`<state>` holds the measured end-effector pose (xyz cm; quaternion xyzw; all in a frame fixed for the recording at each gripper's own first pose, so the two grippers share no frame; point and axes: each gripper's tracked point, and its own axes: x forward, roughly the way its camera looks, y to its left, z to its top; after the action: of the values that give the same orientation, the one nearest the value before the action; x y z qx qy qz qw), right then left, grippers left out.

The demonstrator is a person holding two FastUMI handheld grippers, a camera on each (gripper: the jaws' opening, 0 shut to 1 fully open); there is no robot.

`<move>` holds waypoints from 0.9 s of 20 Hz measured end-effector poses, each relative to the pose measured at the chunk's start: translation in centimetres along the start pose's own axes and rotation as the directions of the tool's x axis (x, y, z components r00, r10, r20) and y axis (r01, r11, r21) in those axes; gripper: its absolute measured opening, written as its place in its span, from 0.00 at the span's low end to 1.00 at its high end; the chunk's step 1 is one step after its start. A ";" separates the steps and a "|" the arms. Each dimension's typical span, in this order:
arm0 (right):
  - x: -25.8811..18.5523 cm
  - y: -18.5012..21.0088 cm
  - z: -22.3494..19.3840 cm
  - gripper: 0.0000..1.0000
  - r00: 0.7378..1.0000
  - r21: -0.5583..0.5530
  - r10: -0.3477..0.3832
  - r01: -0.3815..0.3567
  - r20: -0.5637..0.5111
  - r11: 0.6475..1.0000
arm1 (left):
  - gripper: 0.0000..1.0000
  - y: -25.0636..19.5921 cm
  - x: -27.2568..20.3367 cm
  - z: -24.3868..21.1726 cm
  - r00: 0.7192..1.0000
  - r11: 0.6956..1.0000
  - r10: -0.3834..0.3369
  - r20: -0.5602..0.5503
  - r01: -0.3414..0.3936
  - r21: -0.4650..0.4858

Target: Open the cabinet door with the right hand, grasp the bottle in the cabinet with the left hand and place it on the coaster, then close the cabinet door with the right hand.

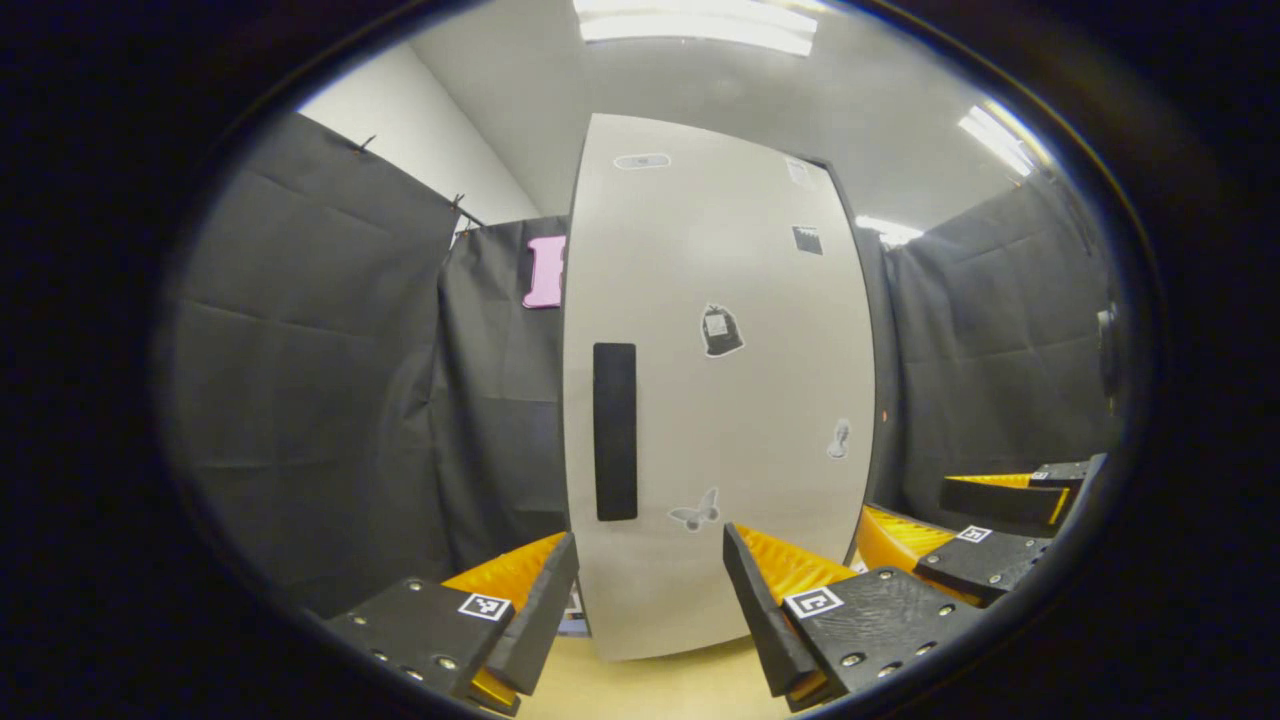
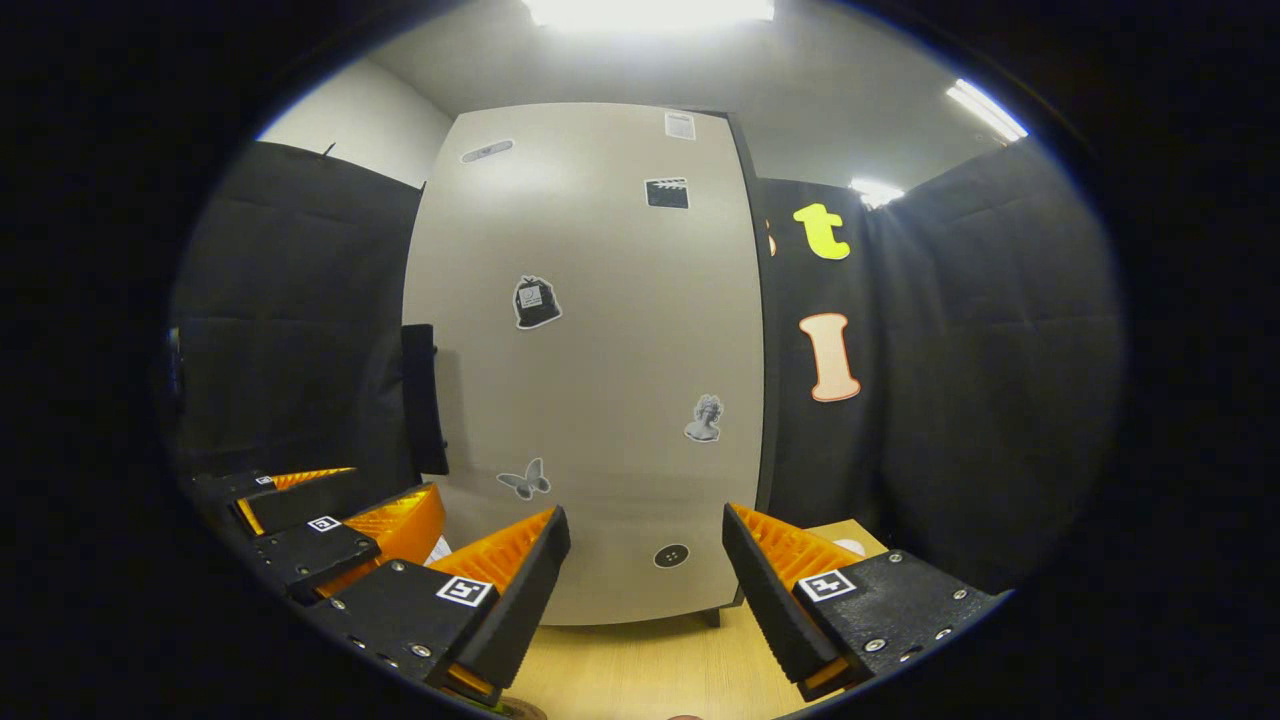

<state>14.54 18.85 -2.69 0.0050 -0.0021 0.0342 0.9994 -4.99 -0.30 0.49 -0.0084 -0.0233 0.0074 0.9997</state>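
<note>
The cabinet's pale door (image 1: 740, 420) stands shut straight ahead and hides the inside. It carries several small stickers and a tall black handle (image 1: 615, 430) near its left edge. My left gripper (image 1: 650, 560) is open a short way in front of the door's lower part, with nothing between its fingers. Off to its right is my right gripper (image 1: 905, 505). In the right gripper view the same door (image 2: 600, 350) and handle (image 2: 424, 400) appear. My right gripper (image 2: 645, 530) is open and holds nothing, and the left gripper (image 2: 385, 490) sits beside it at the lower left.
The cabinet rests on a light wooden tabletop (image 2: 650, 670). Black cloth walls close in on both sides of it. A small pale object (image 2: 850, 547) lies on the table to the right of the cabinet's base.
</note>
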 end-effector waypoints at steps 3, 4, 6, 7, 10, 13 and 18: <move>-0.1 -0.1 0.0 0.95 1.000 0.006 -0.008 0.008 -0.002 1.000 | 0.80 -0.4 -0.1 0.4 1.000 1.000 -0.003 0.012 0.003 0.003; -0.1 -0.1 0.1 0.95 1.000 0.007 -0.009 0.009 0.001 1.000 | 0.77 -0.5 -0.1 0.5 1.000 1.000 -0.007 0.014 0.007 0.004; -0.1 -0.2 0.3 0.95 1.000 0.003 -0.007 0.007 0.010 1.000 | 0.89 -0.3 0.0 0.7 1.000 1.000 -0.011 0.023 0.011 0.002; -0.1 -0.2 0.6 0.95 1.000 -0.003 -0.006 0.006 0.020 1.000 | 0.77 -0.4 0.1 0.8 1.000 1.000 -0.016 0.022 0.016 -0.002; -0.2 -0.1 1.2 0.95 0.999 -0.020 0.000 0.001 0.046 1.000 | 0.89 -0.4 0.0 0.9 1.000 1.000 -0.020 0.018 0.021 -0.021; -0.4 0.2 0.9 0.95 0.999 -0.014 0.018 -0.018 0.037 1.000 | 0.89 -0.5 -0.1 0.9 0.999 1.000 -0.027 0.019 0.027 -0.012; -0.6 0.1 0.9 0.95 0.999 -0.012 0.020 -0.020 0.035 1.000 | 0.89 -0.5 -0.5 0.9 1.000 1.000 -0.022 0.016 0.022 -0.011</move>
<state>13.96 18.86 -1.77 -0.0005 -0.0200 0.0440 0.9988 -5.54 -0.74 1.38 -0.0137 -0.0316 -0.0036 0.9994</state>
